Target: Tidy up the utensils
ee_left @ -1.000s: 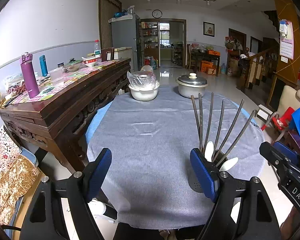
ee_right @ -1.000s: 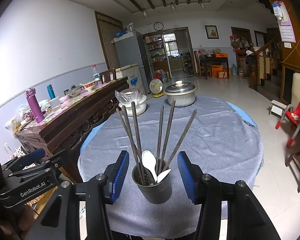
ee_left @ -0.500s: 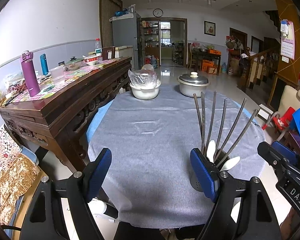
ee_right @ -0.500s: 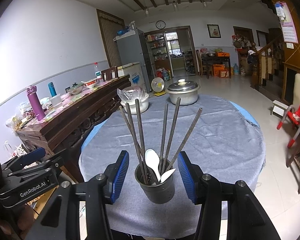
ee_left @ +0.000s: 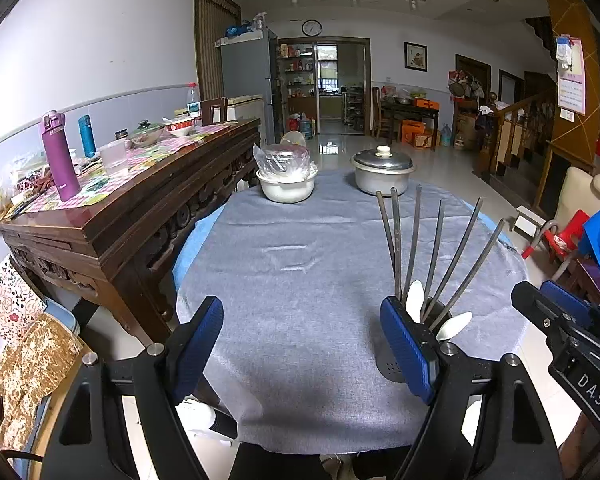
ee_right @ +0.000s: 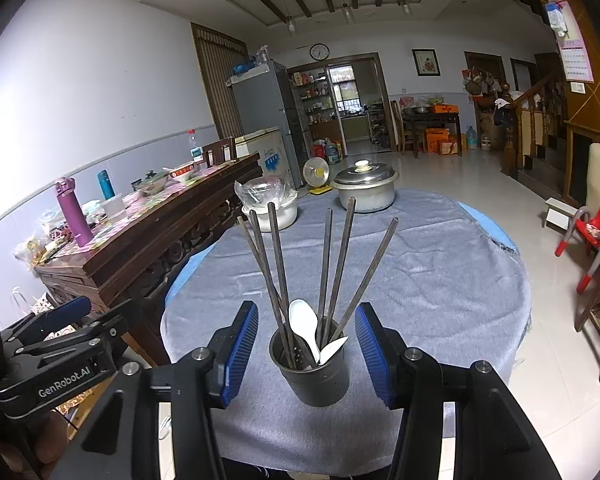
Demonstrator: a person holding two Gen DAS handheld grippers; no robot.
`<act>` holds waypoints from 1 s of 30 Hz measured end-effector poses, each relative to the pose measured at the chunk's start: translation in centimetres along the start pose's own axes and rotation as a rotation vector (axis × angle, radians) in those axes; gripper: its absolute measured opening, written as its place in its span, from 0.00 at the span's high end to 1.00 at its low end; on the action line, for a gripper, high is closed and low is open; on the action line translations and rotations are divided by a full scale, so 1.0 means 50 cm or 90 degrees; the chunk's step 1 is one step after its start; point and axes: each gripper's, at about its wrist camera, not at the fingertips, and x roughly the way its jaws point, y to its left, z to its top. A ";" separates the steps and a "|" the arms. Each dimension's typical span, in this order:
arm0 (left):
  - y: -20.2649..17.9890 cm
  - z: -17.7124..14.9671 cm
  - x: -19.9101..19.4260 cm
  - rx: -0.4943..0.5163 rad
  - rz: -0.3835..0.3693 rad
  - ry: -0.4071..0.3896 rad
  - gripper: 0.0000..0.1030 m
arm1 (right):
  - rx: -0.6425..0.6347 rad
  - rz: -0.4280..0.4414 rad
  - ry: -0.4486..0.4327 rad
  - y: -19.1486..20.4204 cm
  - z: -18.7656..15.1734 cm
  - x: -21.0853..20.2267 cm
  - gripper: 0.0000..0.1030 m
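Observation:
A dark metal utensil holder (ee_right: 314, 372) stands near the front edge of the round table with its grey cloth (ee_right: 420, 264). It holds several dark chopsticks (ee_right: 340, 264) and two white spoons (ee_right: 306, 326). My right gripper (ee_right: 306, 354) is open, its blue pads on either side of the holder and apart from it. In the left wrist view the holder (ee_left: 388, 360) is partly hidden behind the right finger of my left gripper (ee_left: 308, 344), which is open and empty over the cloth. The chopsticks (ee_left: 432, 248) fan upward there.
A white bowl covered in plastic (ee_left: 286, 180) and a lidded metal pot (ee_left: 382, 172) stand at the table's far side. A dark wooden sideboard (ee_left: 112, 216) with bottles and dishes runs along the left. Red chairs (ee_right: 592, 232) stand at the right.
Both grippers have drifted slightly back and up, so the holder sits a little lower in view. Both stay open. The holder and utensils have not moved.

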 end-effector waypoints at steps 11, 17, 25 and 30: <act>-0.004 0.007 -0.021 -0.001 0.005 -0.003 0.21 | 0.001 0.006 -0.006 0.001 0.007 -0.019 0.47; -0.013 0.008 -0.029 0.002 0.010 -0.010 0.21 | 0.007 0.011 -0.009 -0.008 0.008 -0.027 0.46; -0.034 0.005 -0.021 0.013 0.011 0.000 0.21 | 0.025 0.014 -0.001 -0.033 0.004 -0.013 0.46; -0.040 -0.003 -0.030 0.014 0.002 -0.014 0.21 | 0.024 0.014 0.001 -0.044 -0.006 -0.009 0.46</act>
